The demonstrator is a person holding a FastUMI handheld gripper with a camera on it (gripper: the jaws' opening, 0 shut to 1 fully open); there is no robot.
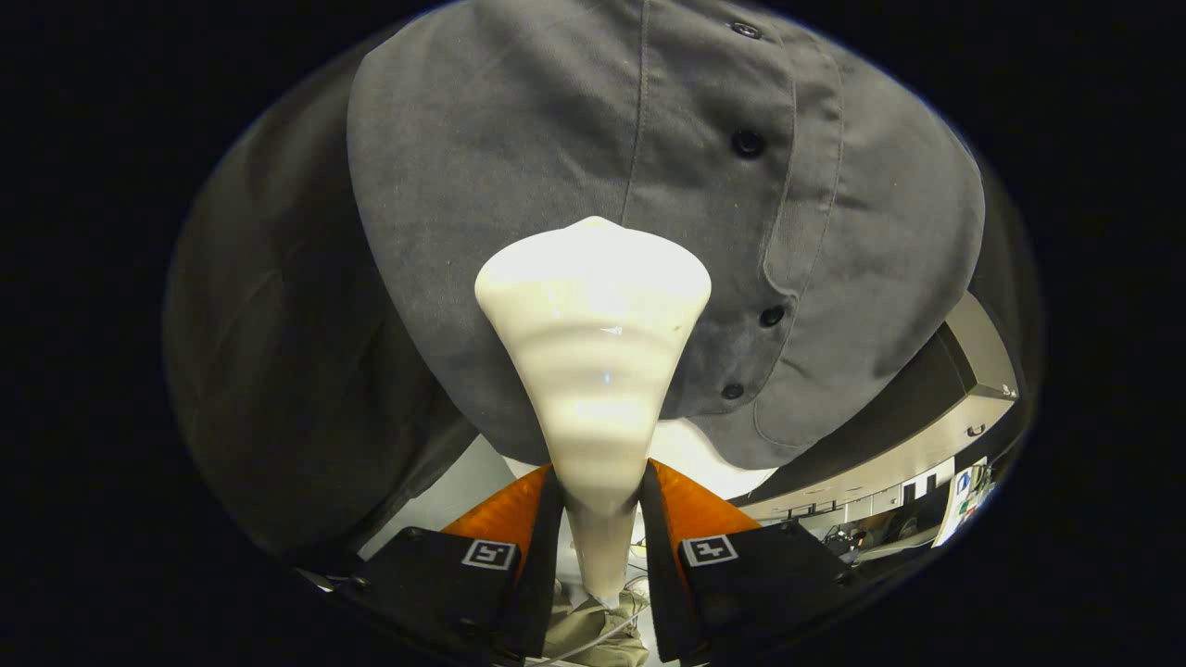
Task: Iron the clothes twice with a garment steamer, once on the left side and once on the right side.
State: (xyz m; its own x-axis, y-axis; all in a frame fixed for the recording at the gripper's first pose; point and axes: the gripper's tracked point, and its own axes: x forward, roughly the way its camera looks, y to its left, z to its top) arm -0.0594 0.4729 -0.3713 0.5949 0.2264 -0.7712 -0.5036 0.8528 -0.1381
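the jaws are pinched on the neck of the garment steamer [593,371], one finger [519,528] pressing each side of its narrow stem. the steamer's broad head flares out just ahead of the jaws and sits against the grey shirt [519,167], just left of the button placket [750,185]. the shirt hangs close across everything beyond the fingers. under its hem, to the right, pale cabinets [927,454] show far off.
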